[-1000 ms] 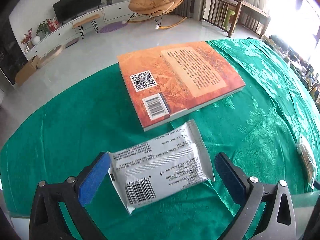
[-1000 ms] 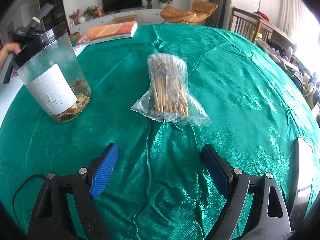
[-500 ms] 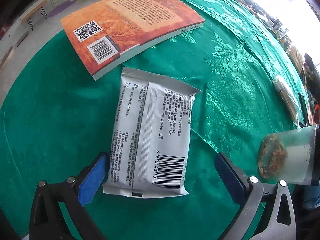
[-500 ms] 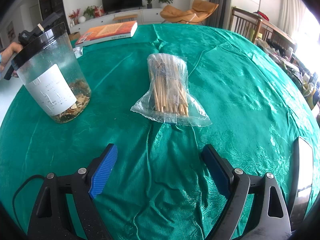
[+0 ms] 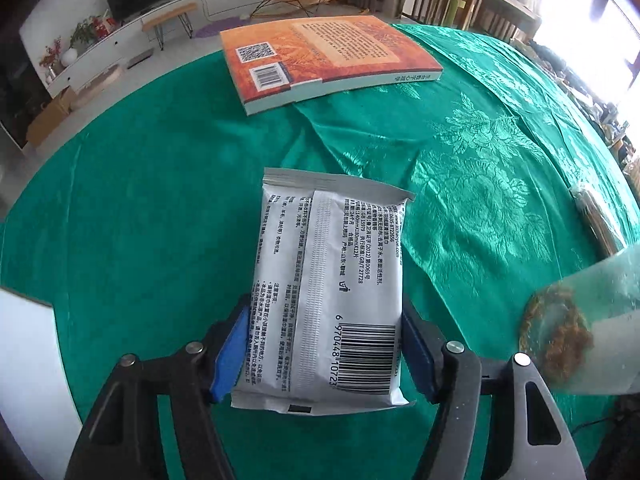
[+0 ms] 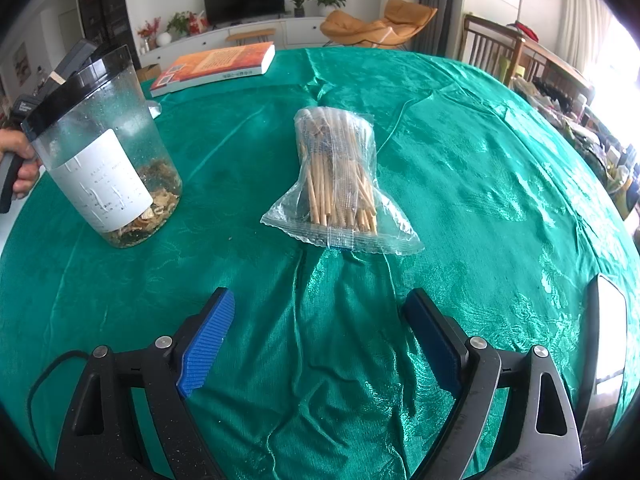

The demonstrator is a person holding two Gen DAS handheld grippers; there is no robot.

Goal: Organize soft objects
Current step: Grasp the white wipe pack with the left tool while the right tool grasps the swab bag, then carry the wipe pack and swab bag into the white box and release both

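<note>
**Left claw pinches a wipes packet; right claw waits spread above a bag of sticks**

The left gripper [image 5: 322, 344] has its two blue pads pressed against the long sides of a white wipes packet [image 5: 328, 280]. The packet lies lengthways between the fingers, printed back facing up, with a barcode at the near end and small black text along its length. Whether it rests on the cloth or is lifted just off it cannot be told. Beneath it spreads a green tablecloth [image 5: 120, 208] with a woven flower pattern and a few folds. Beyond the packet, well apart from it, an orange book [image 5: 328, 56] lies flat near the far table edge, back cover up. At the right edge of this view stands a clear plastic jar [image 5: 580, 328] with dried brown bits at its bottom.

The right gripper [image 6: 320, 344] is spread wide and holds nothing, with bare green cloth between its blue pads. Ahead of it, lying flat on the cloth, is a clear plastic bag of thin wooden sticks [image 6: 340, 184], its sealed end towards the claw. To the left of the bag, apart from it, stands the same jar [image 6: 108, 148], upright, with a black rim and a white label. The book [image 6: 216, 66] lies far behind.
</note>
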